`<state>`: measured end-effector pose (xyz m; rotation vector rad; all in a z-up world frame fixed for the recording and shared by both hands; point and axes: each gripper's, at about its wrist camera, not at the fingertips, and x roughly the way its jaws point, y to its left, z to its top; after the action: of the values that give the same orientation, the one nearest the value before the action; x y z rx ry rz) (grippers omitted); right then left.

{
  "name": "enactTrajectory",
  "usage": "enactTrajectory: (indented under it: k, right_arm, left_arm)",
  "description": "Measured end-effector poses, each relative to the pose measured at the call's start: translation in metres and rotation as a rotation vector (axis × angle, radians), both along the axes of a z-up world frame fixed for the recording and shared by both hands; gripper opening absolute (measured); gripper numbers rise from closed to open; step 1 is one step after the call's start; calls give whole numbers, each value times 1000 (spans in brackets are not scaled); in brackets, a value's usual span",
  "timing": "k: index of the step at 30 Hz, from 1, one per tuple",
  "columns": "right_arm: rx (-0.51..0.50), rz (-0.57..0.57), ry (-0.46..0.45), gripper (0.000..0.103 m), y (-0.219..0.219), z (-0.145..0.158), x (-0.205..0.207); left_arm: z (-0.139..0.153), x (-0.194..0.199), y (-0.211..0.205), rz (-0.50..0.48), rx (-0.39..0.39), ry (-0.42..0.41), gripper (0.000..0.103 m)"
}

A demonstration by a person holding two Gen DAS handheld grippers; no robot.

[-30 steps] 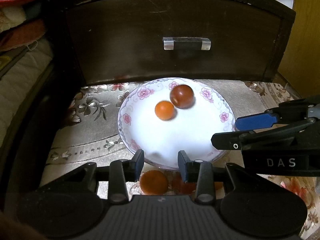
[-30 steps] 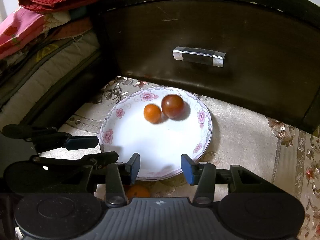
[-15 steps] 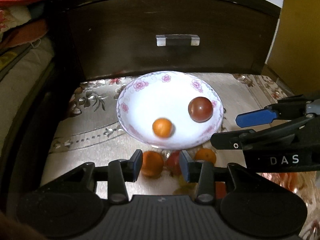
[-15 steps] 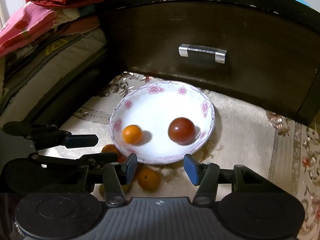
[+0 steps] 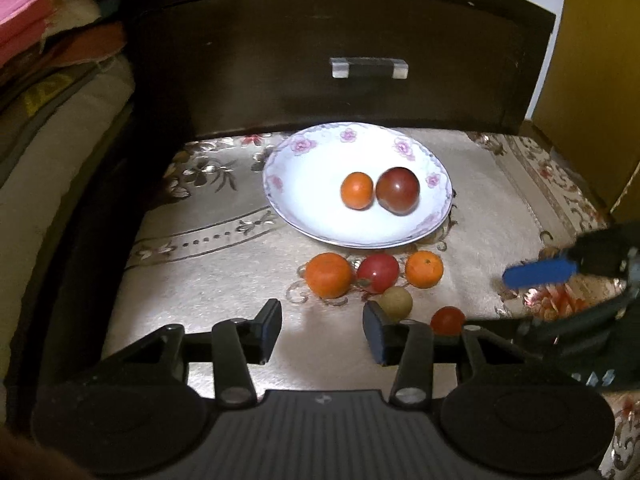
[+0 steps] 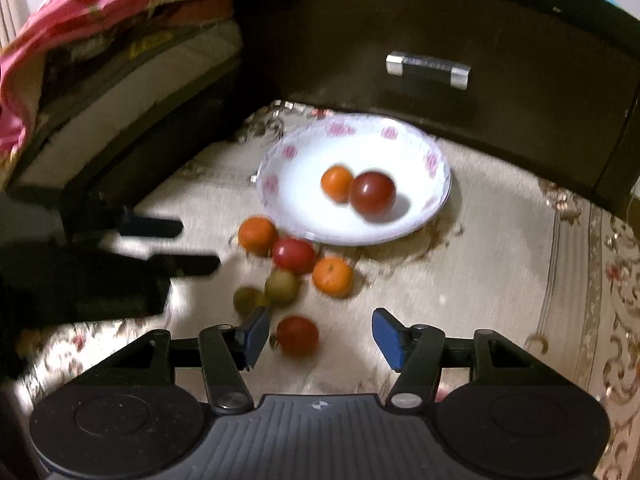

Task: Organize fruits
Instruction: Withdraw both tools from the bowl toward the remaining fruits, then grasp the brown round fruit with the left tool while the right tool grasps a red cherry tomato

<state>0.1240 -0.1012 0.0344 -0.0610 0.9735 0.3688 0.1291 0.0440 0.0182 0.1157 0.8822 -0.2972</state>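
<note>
A white floral plate [image 5: 312, 168] [image 6: 400, 224] holds a small orange [image 5: 356, 190] [image 6: 337, 183] and a dark red tomato [image 5: 398, 191] [image 6: 373, 193]. In front of it on the cloth lie an orange [image 5: 328, 275], a red tomato [image 5: 378, 273], a second orange [image 5: 424, 269], a greenish fruit [image 5: 396, 303] and a small red tomato [image 5: 447, 320] [image 6: 297, 336]. My left gripper [image 5: 322, 326] is open and empty, just short of the loose fruit. My right gripper [image 6: 318, 338] is open and empty, with the small red tomato between its fingers' line.
A dark wooden drawer front with a metal handle [image 5: 369, 68] stands right behind the plate. Folded bedding [image 6: 100, 40] is stacked at the left. A yellow box [image 5: 592, 100] stands at the right. The floral cloth [image 5: 216, 272] covers the surface.
Both grippers have drawn back from the plate, so the loose fruit in front of it shows in full. The two fruits in the plate have rolled together again.
</note>
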Motion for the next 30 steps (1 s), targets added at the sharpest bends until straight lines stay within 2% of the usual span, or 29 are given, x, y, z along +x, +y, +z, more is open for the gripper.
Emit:
enactTrajectory:
  k: [8, 12, 18, 20, 25, 30]
  right_arm:
    - [-27, 35, 36, 55, 14, -19, 1]
    - [-40, 47, 49, 52, 18, -30, 5]
    - [-34, 49, 51, 38, 19, -35, 10]
    - [-15, 57, 50, 27, 18, -34, 10]
    - [-41, 83, 45, 26, 18, -31, 2]
    - [-35, 55, 61, 26, 8, -28, -1]
  left_arm:
    - [-5, -2, -4, -35, 4, 15, 51]
    - [-11, -1, -6, -38, 11, 35, 51]
    - [-19, -2, -10, -63, 11, 61, 51]
    - [-22, -3, -14, -83, 17, 67, 51]
    - [-28, -4, -21, -119, 10, 86, 51]
    - [-36, 0, -31, -141, 6, 91, 51]
